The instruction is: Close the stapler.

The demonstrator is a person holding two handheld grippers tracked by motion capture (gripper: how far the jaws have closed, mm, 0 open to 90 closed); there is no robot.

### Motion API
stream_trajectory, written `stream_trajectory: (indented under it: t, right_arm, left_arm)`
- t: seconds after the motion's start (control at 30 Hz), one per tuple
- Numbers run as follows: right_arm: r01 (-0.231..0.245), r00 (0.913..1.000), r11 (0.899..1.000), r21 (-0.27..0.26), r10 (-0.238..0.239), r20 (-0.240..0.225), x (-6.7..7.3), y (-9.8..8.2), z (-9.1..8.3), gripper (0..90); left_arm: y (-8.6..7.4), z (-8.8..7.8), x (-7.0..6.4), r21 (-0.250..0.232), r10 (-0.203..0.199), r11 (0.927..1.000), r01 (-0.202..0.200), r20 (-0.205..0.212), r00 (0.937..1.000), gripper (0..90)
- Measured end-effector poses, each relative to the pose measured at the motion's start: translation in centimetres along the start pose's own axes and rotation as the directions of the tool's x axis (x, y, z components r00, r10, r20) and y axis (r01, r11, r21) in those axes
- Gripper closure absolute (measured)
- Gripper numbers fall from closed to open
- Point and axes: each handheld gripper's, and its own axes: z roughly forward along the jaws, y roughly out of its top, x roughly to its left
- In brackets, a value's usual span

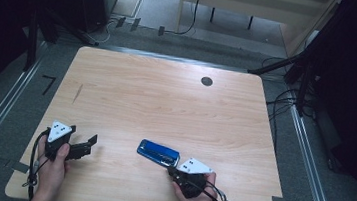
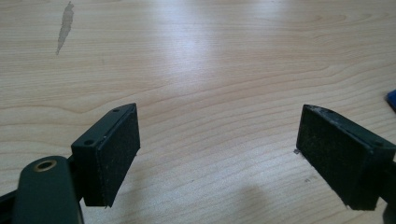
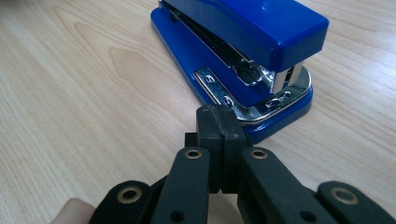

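Observation:
A blue stapler (image 1: 158,152) lies flat on the wooden table (image 1: 166,104), near the front edge and a little right of centre. In the right gripper view the stapler (image 3: 243,42) shows its metal mouth end, and my right gripper (image 3: 219,122) is shut, its tips right at the stapler's front base with nothing between the pads. In the high view the right gripper (image 1: 173,169) sits just right of the stapler. My left gripper (image 1: 90,141) rests at the front left, pointing right. Its jaws stand wide open over bare wood (image 2: 217,154), with a blue sliver of the stapler (image 2: 391,99) at the right edge.
A round dark grommet (image 1: 206,81) is set in the table's far right part. A dark streak (image 1: 77,93) marks the wood at the left. Cables (image 1: 281,104) and stands crowd the floor on the right, beyond the table edge.

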Motion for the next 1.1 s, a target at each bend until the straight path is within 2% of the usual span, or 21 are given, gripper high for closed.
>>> stream_trajectory:
  t: [0.6,1.1]
  right_arm:
    - [-0.025,0.9993,1.000,-0.005,0.026,0.026,-1.7,0.7,0.5,90.0]
    - [-0.041,0.9979,0.999,-0.010,0.041,0.051,-2.6,1.3,1.0,90.0]
  left_arm:
    - [0.0,0.0,-0.1,0.004,0.004,1.0000,-0.004,-0.006,1.0000,14.1]
    - [0.0,0.1,-0.1,0.005,0.007,1.0000,-0.007,-0.006,1.0000,14.1]
